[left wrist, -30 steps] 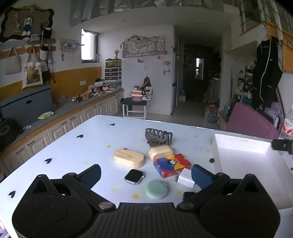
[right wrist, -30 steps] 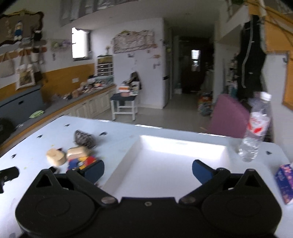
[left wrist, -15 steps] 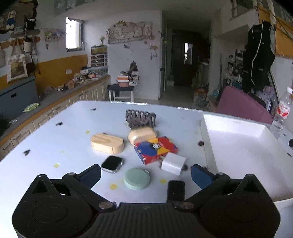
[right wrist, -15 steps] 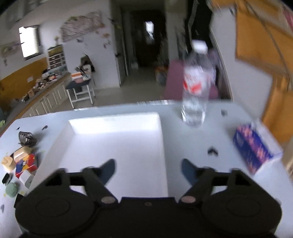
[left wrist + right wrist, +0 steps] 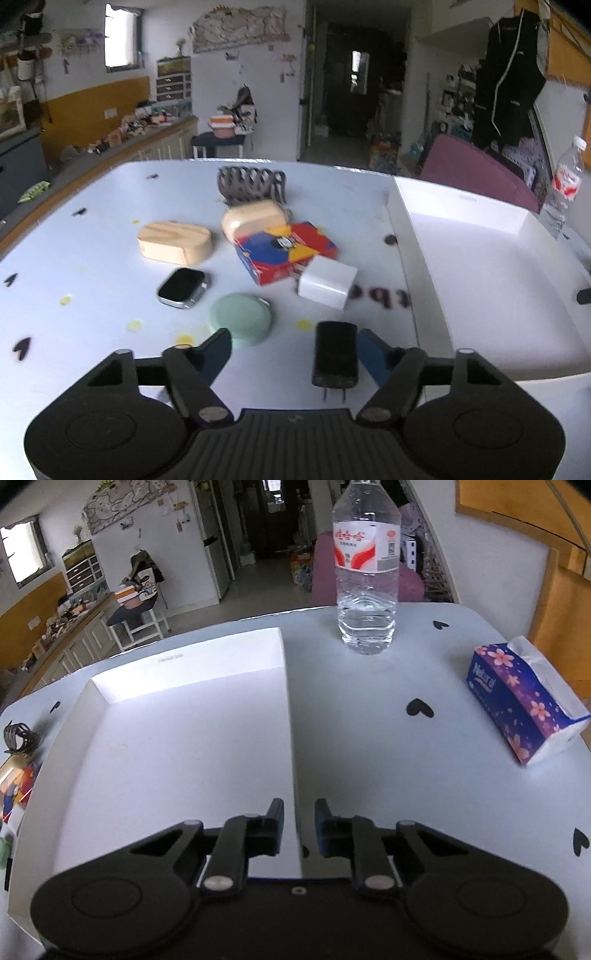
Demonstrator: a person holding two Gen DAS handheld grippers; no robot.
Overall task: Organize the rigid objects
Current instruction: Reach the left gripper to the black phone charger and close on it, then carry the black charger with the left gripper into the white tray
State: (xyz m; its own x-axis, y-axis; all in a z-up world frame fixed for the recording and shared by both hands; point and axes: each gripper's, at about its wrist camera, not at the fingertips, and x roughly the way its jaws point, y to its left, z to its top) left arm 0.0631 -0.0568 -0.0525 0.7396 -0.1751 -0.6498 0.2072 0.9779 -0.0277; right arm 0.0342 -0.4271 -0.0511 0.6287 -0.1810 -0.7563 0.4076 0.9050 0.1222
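Observation:
In the left wrist view my left gripper (image 5: 295,350) hangs low over the table, its jaws closing. A black plug charger (image 5: 335,352) lies between them, next to the right finger, and the left finger stands clear of it. Beyond lie a green round case (image 5: 240,321), a smartwatch (image 5: 181,287), a white charger cube (image 5: 327,282), a colourful box (image 5: 286,251), a wooden oval box (image 5: 174,242), a tan case (image 5: 255,218) and a hair claw (image 5: 251,184). My right gripper (image 5: 299,823) straddles the right wall of the white tray (image 5: 166,738), jaws closing with gaps still showing.
The tray (image 5: 480,266) lies to the right of the pile, with nothing in it. A water bottle (image 5: 365,572) stands past the tray's far right corner. A tissue pack (image 5: 524,705) lies near the table's right edge. A maroon chair and a counter stand beyond the table.
My left gripper sank towards the items and its jaws narrowed around the black charger. My right gripper swung right, dropped over the tray's right wall and narrowed a lot.

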